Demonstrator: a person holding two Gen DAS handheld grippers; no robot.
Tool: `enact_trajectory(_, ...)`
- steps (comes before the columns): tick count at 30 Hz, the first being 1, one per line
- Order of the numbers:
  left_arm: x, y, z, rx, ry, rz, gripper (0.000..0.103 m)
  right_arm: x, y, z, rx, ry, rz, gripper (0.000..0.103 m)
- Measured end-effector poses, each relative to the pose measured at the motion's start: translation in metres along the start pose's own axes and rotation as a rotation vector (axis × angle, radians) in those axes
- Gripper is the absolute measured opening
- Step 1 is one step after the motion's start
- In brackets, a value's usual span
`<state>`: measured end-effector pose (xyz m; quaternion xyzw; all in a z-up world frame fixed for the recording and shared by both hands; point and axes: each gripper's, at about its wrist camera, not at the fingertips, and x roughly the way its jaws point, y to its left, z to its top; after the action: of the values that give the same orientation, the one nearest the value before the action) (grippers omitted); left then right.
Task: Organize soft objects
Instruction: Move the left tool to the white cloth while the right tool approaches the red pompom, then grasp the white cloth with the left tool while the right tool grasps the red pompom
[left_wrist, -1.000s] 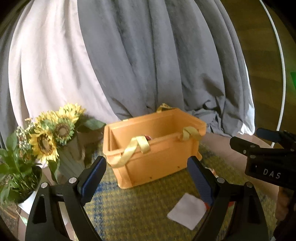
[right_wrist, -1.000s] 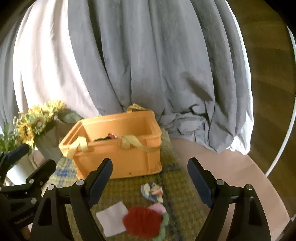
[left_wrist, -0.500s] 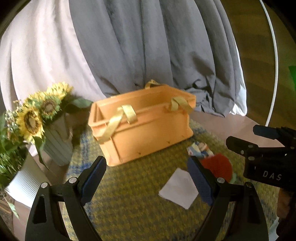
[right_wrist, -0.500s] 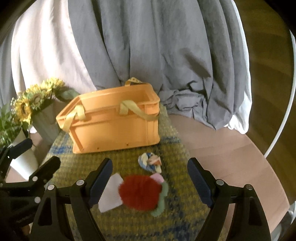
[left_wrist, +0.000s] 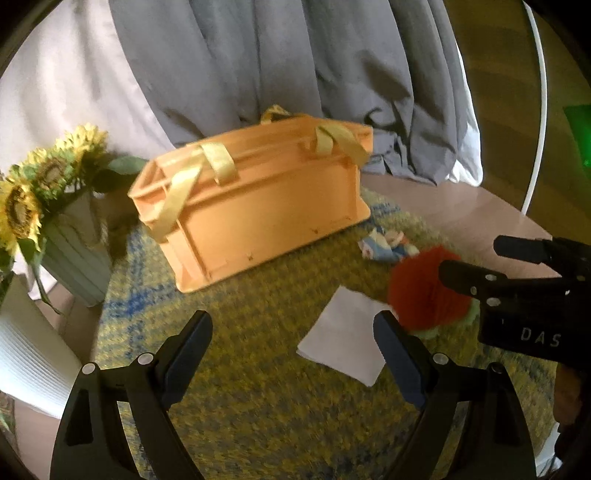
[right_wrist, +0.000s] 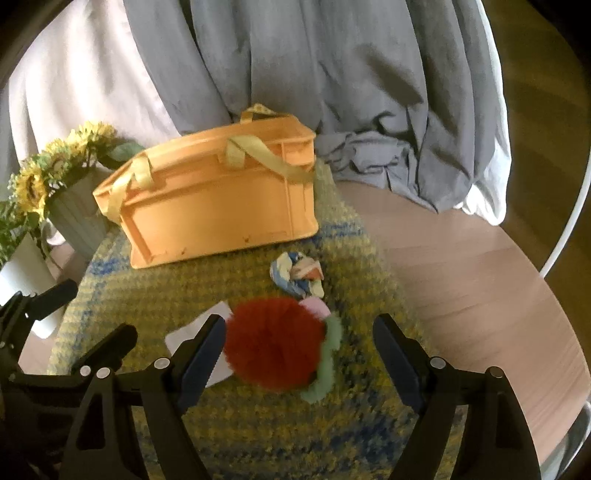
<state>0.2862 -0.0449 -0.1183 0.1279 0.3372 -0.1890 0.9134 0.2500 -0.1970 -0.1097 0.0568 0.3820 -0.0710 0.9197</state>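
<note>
Almost all is left to do — the red pompom (right_wrist: 273, 343), white cloth (left_wrist: 341, 338) and small rag (right_wrist: 297, 275) lie on the mat (right_wrist: 258, 435) near the orange bin (right_wrist: 218, 206), while the left gripper (left_wrist: 293, 354) and right gripper (right_wrist: 299, 354) are wide open, holding nothing.

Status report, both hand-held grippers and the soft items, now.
Left hand-held gripper open, empty, over mat. Right hand-held gripper open, red pompom between its jaws, not gripped. White cloth and patterned fabric loose before orange crate. Path clear.
</note>
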Motion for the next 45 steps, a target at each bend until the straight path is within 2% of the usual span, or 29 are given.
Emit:
enact_trajectory(9, 0.025, -0.004, -0.008, 0.011, 0.048, -0.039, 0.084, 0.02, 0.001, -0.009, 0.0, 0.03, 0.013, 0.079)
enact_trajectory(13, 0.036, -0.007, -0.008, 0.004, 0.067, -0.064, 0.082, 0.029, -0.002, -0.011, 0.019, 0.052, 0.021, 0.074)
enact_trajectory(21, 0.058, -0.007, -0.011, -0.038, 0.132, -0.115, 0.07, 0.045, -0.006, -0.011, 0.037, 0.07, 0.039, 0.073)
enact_trajectory(25, 0.064, -0.01, -0.013, -0.046, 0.155, -0.133, 0.065, 0.049, -0.003, -0.012, 0.032, 0.082, 0.059, 0.068)
enact_trajectory(27, 0.067, -0.012, -0.015, -0.045, 0.168, -0.137, 0.057, 0.051, -0.001, -0.012, 0.03, 0.085, 0.063, 0.066)
enact_trajectory(34, 0.075, -0.014, -0.019, -0.055, 0.204, -0.157, 0.041, 0.055, 0.003, -0.012, 0.02, 0.085, 0.072, 0.062)
enact_trajectory(36, 0.074, -0.014, -0.019, -0.058, 0.202, -0.165, 0.027, 0.057, 0.003, -0.013, 0.025, 0.094, 0.081, 0.062)
enact_trajectory(38, 0.073, -0.015, -0.02, -0.054, 0.203, -0.183, 0.021, 0.06, 0.003, -0.013, 0.035, 0.102, 0.092, 0.057)
enact_trajectory(42, 0.07, -0.018, -0.021, -0.051, 0.198, -0.189, 0.013, 0.062, 0.005, -0.015, 0.033, 0.1, 0.097, 0.05)
enact_trajectory(45, 0.065, -0.017, -0.02, -0.062, 0.187, -0.189, 0.012, 0.057, 0.006, -0.016, 0.02, 0.085, 0.102, 0.041)
